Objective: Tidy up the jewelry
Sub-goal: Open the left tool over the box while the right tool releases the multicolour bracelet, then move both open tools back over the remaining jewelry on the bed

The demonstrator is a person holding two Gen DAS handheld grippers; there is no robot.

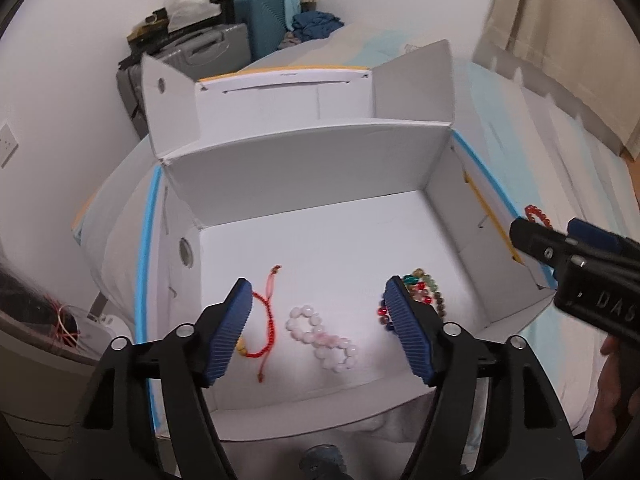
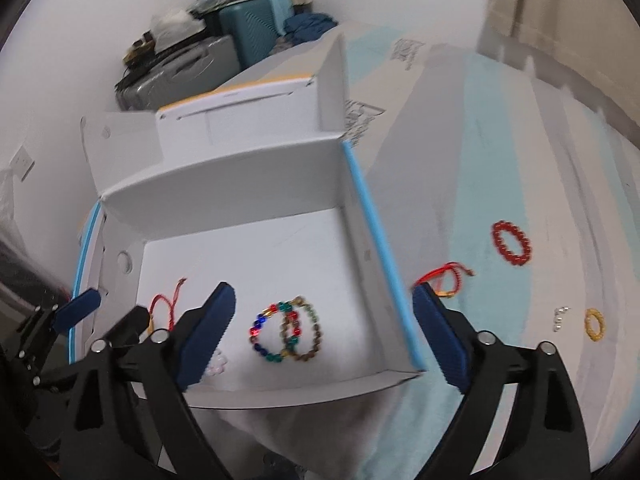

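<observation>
A white open box (image 1: pixel 304 160) (image 2: pixel 224 176) lies on the bed. Inside it lie a red cord bracelet (image 1: pixel 266 316) (image 2: pixel 166 304), a pale pink bead bracelet (image 1: pixel 320 336) (image 2: pixel 218 362) and two multicoloured bead bracelets (image 1: pixel 424 292) (image 2: pixel 288 332). My left gripper (image 1: pixel 320 332) is open above the pink bracelet, holding nothing. My right gripper (image 2: pixel 324 336) is open over the box's right wall, empty; it also shows in the left wrist view (image 1: pixel 532 236). On the bed right of the box lie a red bead bracelet (image 2: pixel 513 243) (image 1: pixel 538 216), a red cord bracelet (image 2: pixel 448 278), a yellow ring-shaped bracelet (image 2: pixel 595 323) and a small silver piece (image 2: pixel 560 317).
The bed has a light blue and white cover (image 2: pixel 500 160). Suitcases (image 1: pixel 224 48) with clothes piled on them stand against the far wall. The box's lid flaps (image 1: pixel 416 84) stand up behind it. A curtain (image 1: pixel 560 40) hangs at the right.
</observation>
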